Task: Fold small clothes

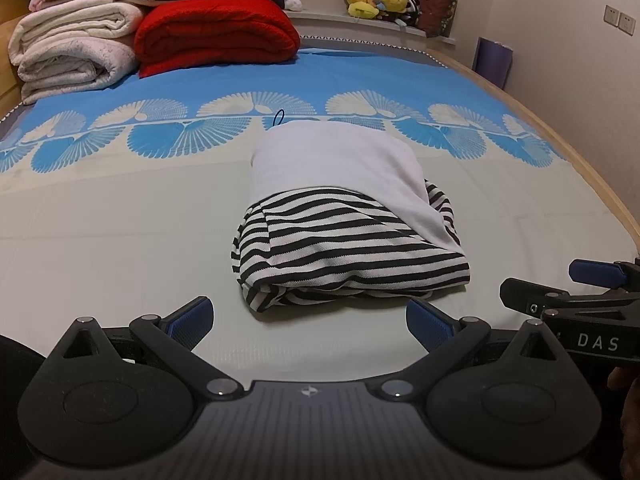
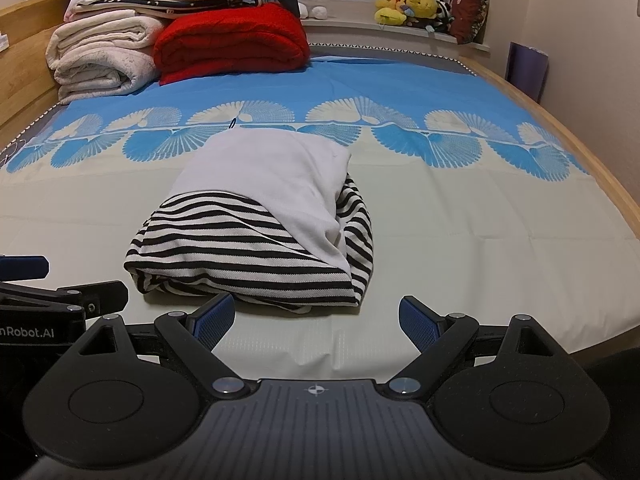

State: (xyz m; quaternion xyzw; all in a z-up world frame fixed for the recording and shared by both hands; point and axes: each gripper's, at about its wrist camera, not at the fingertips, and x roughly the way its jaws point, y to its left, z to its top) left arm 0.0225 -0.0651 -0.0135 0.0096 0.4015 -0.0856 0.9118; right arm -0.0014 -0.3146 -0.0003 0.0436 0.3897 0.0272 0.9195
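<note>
Folded garment (image 1: 344, 216): underside hidden

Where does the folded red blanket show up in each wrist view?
Left wrist: red blanket upper left of centre, beside the stacked white bedding.
Right wrist: red blanket upper left of centre, again right of the white bedding.
Shared landmark: the folded striped garment on the bed.
</note>
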